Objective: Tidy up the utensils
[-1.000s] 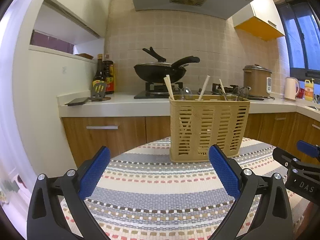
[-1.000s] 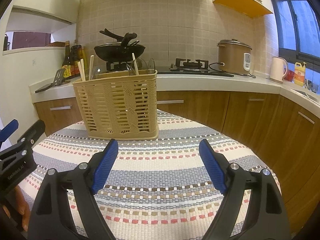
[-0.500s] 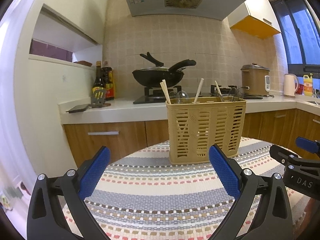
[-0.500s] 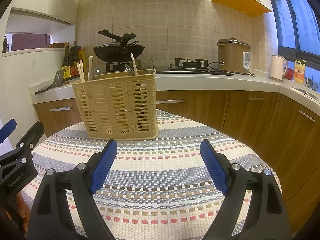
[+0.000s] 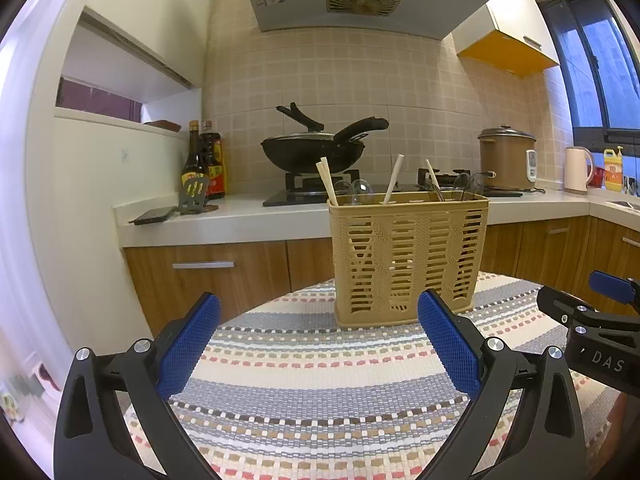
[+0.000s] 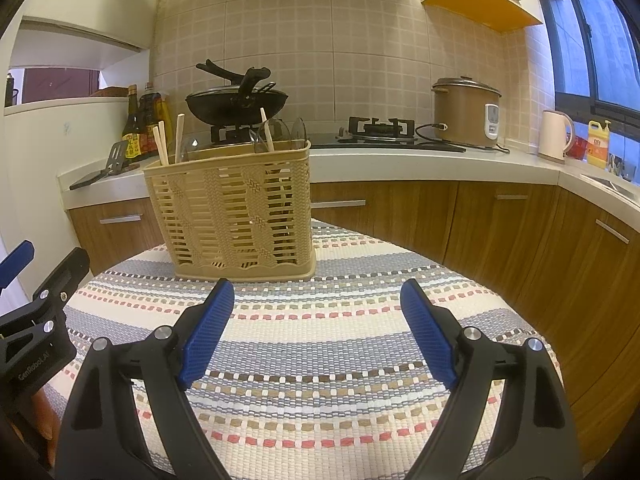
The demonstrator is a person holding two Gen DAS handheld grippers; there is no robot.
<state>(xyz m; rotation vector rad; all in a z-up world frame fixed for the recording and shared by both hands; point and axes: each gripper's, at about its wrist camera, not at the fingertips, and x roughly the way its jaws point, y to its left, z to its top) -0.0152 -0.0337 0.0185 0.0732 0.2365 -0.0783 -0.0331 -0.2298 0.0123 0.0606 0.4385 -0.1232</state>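
Both the left gripper (image 5: 318,338) and right gripper (image 6: 316,326) hover wide and empty, the filled utensil basket (image 5: 408,260) just ahead, suggesting sorting is done.

Chopsticks (image 5: 327,182) stand in the basket (image 5: 408,258) on the striped mat (image 5: 320,360).

I see the basket (image 5: 408,260) standing on the cloth (image 5: 320,380) at its far side, with chopsticks (image 5: 328,182) and spoons (image 6: 280,132) upright in it. My left gripper (image 5: 318,312) is before the basket, my right gripper (image 6: 316,300) to its right and nearer to me. Behind the basket runs the counter (image 6: 400,164); on it the wok (image 5: 312,152) is directly behind, bottles (image 5: 204,160) to the left, the cooker (image 6: 466,116) and kettle (image 6: 554,136) to the right.
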